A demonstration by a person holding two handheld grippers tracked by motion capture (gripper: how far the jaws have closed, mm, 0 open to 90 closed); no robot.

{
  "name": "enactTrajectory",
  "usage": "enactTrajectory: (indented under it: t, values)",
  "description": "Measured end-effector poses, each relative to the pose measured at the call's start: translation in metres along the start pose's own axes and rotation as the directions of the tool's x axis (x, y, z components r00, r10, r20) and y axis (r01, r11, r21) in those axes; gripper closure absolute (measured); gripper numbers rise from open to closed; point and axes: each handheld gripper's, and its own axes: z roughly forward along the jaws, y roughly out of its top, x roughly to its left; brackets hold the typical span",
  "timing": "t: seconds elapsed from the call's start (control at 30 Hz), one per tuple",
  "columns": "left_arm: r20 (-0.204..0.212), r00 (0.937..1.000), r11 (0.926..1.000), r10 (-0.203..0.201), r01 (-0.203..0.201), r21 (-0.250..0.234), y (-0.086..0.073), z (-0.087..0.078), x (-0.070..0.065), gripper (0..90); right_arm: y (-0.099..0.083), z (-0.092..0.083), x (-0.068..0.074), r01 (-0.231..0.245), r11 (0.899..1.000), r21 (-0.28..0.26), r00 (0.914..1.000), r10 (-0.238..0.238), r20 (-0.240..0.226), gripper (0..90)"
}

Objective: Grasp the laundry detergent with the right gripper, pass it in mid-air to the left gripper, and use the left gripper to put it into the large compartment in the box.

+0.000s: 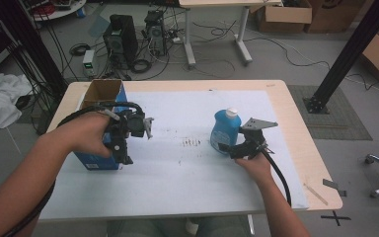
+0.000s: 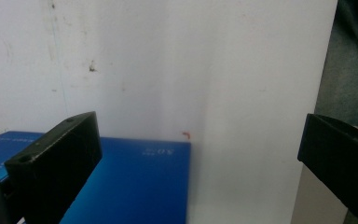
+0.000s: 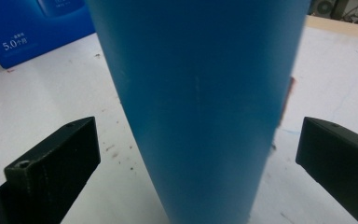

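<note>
A wide wooden table (image 1: 296, 123) carries a white sheet (image 1: 187, 163) over most of its top. At the sheet's left stands an open blue cardboard box (image 1: 98, 91) with a brown inside, its far end near the table's far edge. Right of centre stands an upright blue plastic bottle with a white cap (image 1: 225, 129), well apart from the box.

The left gripper (image 1: 128, 160), held over the box's near right corner, has its jaws spread wide with nothing between them; in the left gripper view the box's blue face (image 2: 135, 182) lies below them.

The right gripper (image 1: 227, 148) sits just right of the bottle, jaws released and wide, the bottle's blue body (image 3: 200, 93) standing between them untouched on either side.
</note>
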Motion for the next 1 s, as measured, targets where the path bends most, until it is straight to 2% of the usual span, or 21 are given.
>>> enactTrajectory:
  t: [0.17, 0.37, 0.53, 0.67, 0.87, 1.0]
  values:
    - [-0.011, 0.9999, 1.0, -0.008, 0.008, 0.001, -0.002, -0.003, -0.001, 0.0, 0.0, 0.005, 0.002, 0.003, 1.0, -0.025, 1.0, -0.003, 0.007, 0.0]
    - [-0.013, 0.9998, 0.9999, -0.012, 0.012, 0.001, -0.003, -0.004, -0.002, 0.0, -0.003, 0.01, 0.003, 0.009, 1.0, -0.027, 0.9994, -0.008, 0.032, 0.1]
    - [-0.013, 0.9998, 0.9998, -0.017, 0.016, -0.007, -0.003, -0.002, -0.002, 0.0, -0.005, 0.011, 0.002, 0.005, 0.999, -0.037, 0.9992, -0.004, 0.039, 5.2]
    - [-0.013, 0.9998, 0.9998, -0.017, 0.017, 0.008, -0.002, -0.003, -0.002, 0.0, -0.006, 0.012, 0.002, 0.001, 0.999, -0.043, 0.9992, 0.001, 0.039, 6.6]
    - [-0.016, 0.9998, 0.9999, -0.013, 0.013, 0.01, -0.002, -0.005, -0.001, 0.0, -0.005, 0.012, 0.001, -0.003, 0.999, -0.052, 0.9988, 0.005, 0.048, 13.5]
    - [-0.016, 0.9997, 0.9998, -0.021, 0.021, 0.004, -0.003, -0.005, -0.001, 0.1, -0.005, 0.013, 0.001, -0.011, 0.998, -0.065, 0.9991, 0.014, 0.041, 14.2]
